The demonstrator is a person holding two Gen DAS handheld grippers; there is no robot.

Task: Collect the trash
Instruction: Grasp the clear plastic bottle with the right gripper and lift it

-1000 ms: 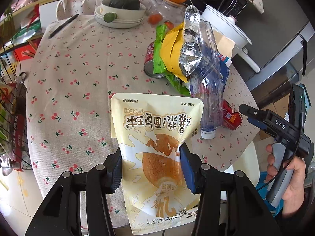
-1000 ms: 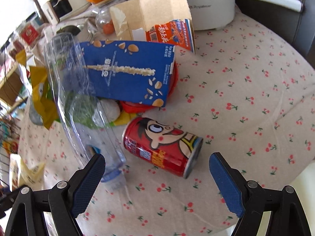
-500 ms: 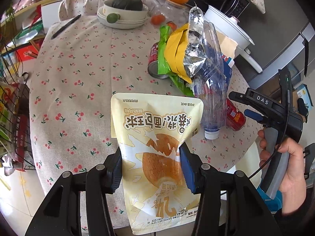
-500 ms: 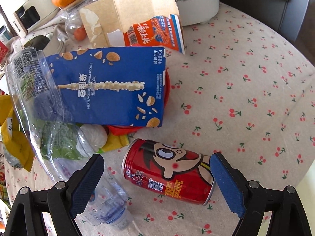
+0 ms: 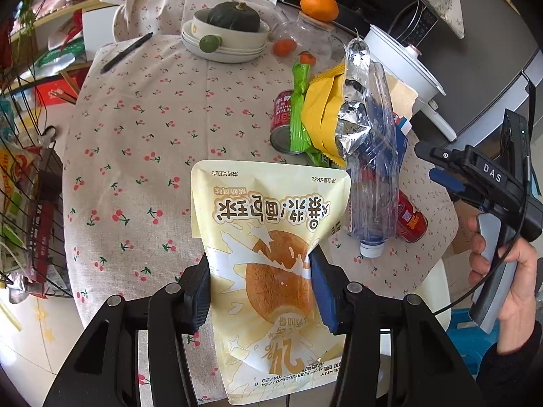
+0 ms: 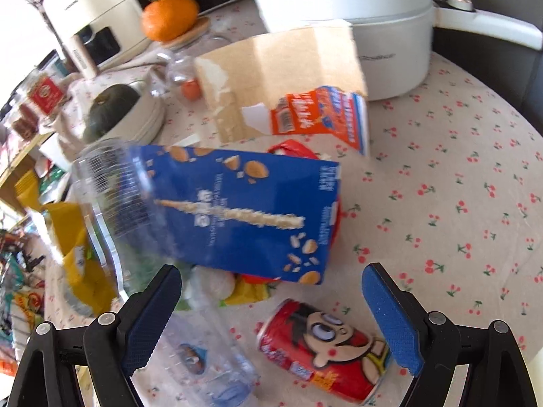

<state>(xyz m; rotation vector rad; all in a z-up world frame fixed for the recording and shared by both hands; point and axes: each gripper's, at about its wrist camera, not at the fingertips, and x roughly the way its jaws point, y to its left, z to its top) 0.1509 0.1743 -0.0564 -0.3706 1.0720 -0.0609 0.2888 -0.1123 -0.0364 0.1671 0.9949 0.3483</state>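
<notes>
Collecting is in hand w/ two grippers at different stages. A cream snack pouch (image 5: 271,257) is held by the left gripper (image 5: 259,291), fingers clamped on its lower half, approx. mid-body; pouch stands up in front of the camera, lifted clear of the counter (image 5: 142,156), printing upside down. No bin is identified in either view, so the drop-off point cannot be told.

Right gripper (image 6: 271,318) is seen w/ fingers wide apart, nothing between the pads. It hovers over the trash pile at the counter's near edge. Red cartoon can (image 6: 325,349) lies on its side directly between the fingers, nearer the right finger, not touched as far as can be judged. Clear plastic bottle (image 6: 176,305) lies crushed and slanted beside the left finger, cap end toward the camera; part of it is crossed by that finger. Blue biscuit box (image 6: 247,213) rests on the pile just beyond the can, w/ torn cardboard carton (image 6: 288,78) behind it.

Judgement: next step is pickup of the can. Req'd: lowering until pads straddle the can body, across its round sides, then closing. Risk noted: can may roll on cloth; bottle neck may be caught by the left finger.

Right view is motion-blurred; contact details are uncertain.
</notes>
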